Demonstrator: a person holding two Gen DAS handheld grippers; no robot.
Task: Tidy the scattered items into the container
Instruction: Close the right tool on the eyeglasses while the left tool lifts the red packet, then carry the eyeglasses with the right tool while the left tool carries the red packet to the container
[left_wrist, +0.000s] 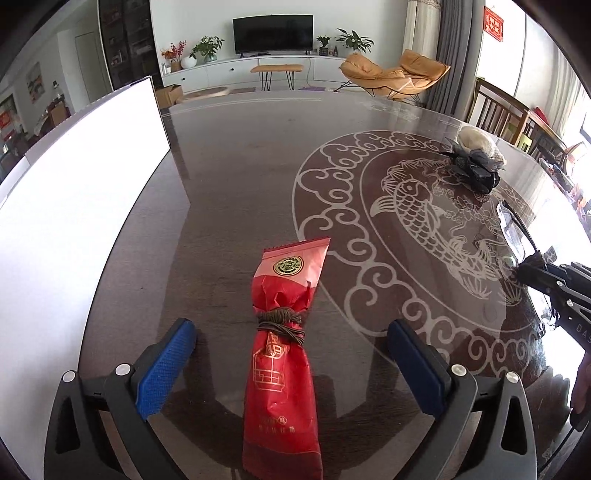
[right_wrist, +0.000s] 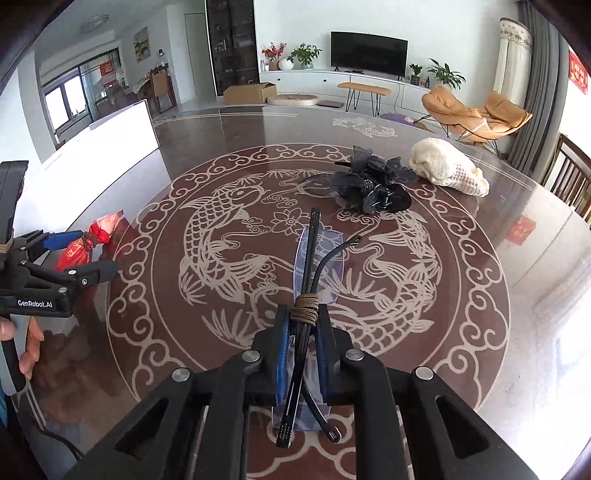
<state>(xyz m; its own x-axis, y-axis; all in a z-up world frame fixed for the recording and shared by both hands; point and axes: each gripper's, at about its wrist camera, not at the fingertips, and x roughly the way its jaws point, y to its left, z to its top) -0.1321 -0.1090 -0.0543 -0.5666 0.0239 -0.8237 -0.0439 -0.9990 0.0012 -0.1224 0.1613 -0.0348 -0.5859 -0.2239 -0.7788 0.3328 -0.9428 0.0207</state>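
Note:
A red snack packet (left_wrist: 284, 350), tied round the middle with brown cord, lies on the dark glass table (left_wrist: 229, 184). My left gripper (left_wrist: 291, 326) stands open astride it, its blue pads (left_wrist: 166, 365) clear of the packet on both sides. My right gripper (right_wrist: 303, 312) is shut on a folded pair of black-armed glasses (right_wrist: 319, 258) bound with brown cord, over the table's fish pattern. The white container (left_wrist: 74, 221) stands at the left. The right wrist view shows the left gripper (right_wrist: 74, 254) and packet (right_wrist: 92, 240) at its left edge.
A black hair clip with a gauze bow (right_wrist: 373, 184) and a cream knitted item (right_wrist: 447, 166) lie at the far right of the table. Wooden chairs (left_wrist: 498, 107) stand past its right edge. A person's fingers (right_wrist: 31, 347) grip the left handle.

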